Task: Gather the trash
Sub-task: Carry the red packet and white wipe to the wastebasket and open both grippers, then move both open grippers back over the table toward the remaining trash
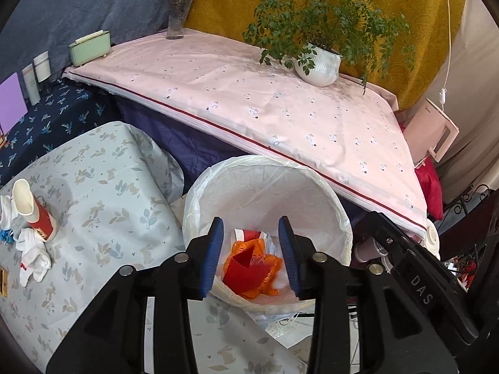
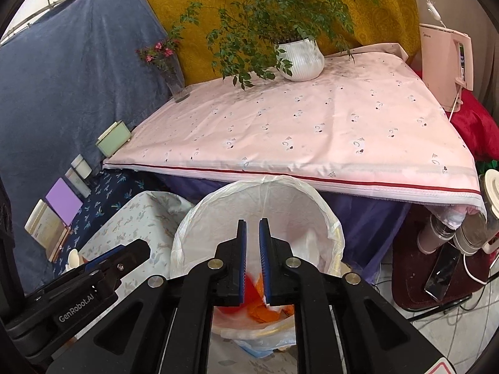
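A bin with a white liner stands on the floor below both grippers. Inside lie a red piece, an orange plastic wrapper and a red-and-white cup. My left gripper hangs open over the bin, and nothing sits between its blue pads. My right gripper also hovers over the bin, its jaws a narrow gap apart, with nothing gripped at the tips. On the leaf-patterned cloth to the left lie a red-and-white paper cup and crumpled white tissues.
Behind the bin stands a pink-clothed table with a potted plant, a flower vase and a green box. A pink kettle is at the right. Bottles and cables crowd the floor at the right.
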Demonstrator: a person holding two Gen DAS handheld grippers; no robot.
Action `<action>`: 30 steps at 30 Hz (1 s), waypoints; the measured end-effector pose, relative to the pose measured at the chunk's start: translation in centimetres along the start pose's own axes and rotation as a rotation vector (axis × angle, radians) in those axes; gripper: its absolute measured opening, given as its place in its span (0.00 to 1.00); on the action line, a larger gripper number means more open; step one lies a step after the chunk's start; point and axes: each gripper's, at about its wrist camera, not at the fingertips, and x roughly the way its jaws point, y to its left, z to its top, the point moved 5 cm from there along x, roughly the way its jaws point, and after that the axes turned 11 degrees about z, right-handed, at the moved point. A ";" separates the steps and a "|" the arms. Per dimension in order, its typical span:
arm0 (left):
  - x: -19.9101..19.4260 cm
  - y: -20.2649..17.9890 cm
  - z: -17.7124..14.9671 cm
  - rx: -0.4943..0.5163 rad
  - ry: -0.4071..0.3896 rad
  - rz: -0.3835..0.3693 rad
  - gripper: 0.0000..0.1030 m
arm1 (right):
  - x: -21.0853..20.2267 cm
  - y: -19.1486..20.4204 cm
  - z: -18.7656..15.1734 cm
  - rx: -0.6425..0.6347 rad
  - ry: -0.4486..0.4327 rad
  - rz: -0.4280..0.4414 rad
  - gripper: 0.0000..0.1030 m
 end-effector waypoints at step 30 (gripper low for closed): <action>-5.0 13.6 -2.2 -0.261 -0.049 0.169 0.56 | -0.5 10.3 -2.3 -0.150 0.041 0.120 0.18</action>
